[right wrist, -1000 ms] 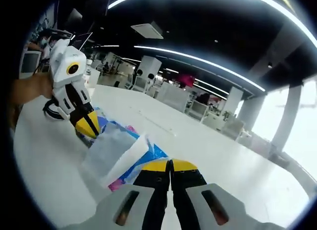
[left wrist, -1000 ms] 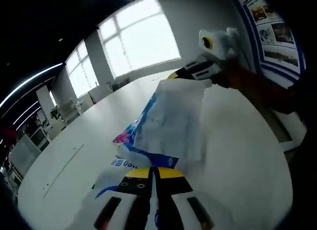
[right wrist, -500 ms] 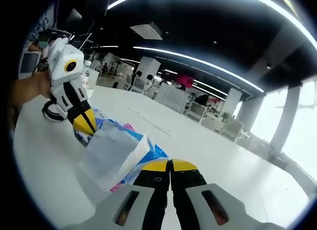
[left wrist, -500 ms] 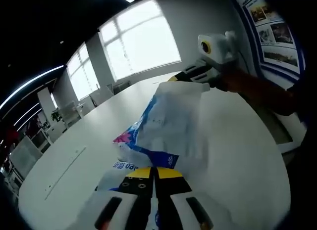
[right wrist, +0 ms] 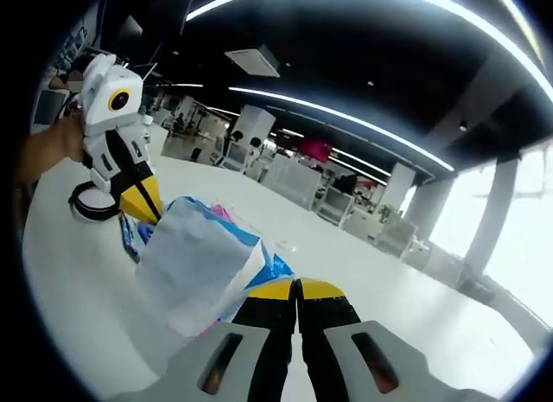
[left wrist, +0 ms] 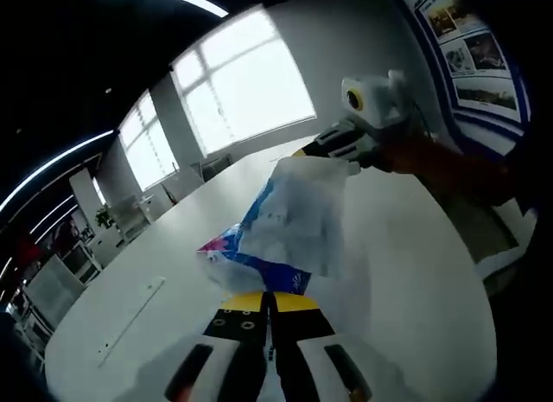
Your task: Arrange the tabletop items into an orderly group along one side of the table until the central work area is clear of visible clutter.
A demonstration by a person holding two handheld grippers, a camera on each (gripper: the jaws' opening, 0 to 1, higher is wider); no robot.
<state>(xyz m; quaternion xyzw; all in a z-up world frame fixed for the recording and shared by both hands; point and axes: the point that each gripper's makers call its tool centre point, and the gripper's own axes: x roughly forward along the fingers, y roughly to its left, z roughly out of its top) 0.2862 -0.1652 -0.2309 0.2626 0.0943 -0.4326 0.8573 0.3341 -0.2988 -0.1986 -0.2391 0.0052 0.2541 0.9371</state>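
Plastic bag (left wrist: 289,229) now lifted higher off white table (left wrist: 406,272); left gripper (left wrist: 270,305) and right gripper (right wrist: 295,290) both clamp its edges; relocation underway.

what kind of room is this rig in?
Probably an open-plan office or lab. The plastic bag hangs over a big white table; rows of desks and chairs stand under strip ceiling lights, with large windows and wall posters.

Open-plan office: desk rows (right wrist: 346,194), ceiling light strips (right wrist: 346,104), big windows (left wrist: 242,82)
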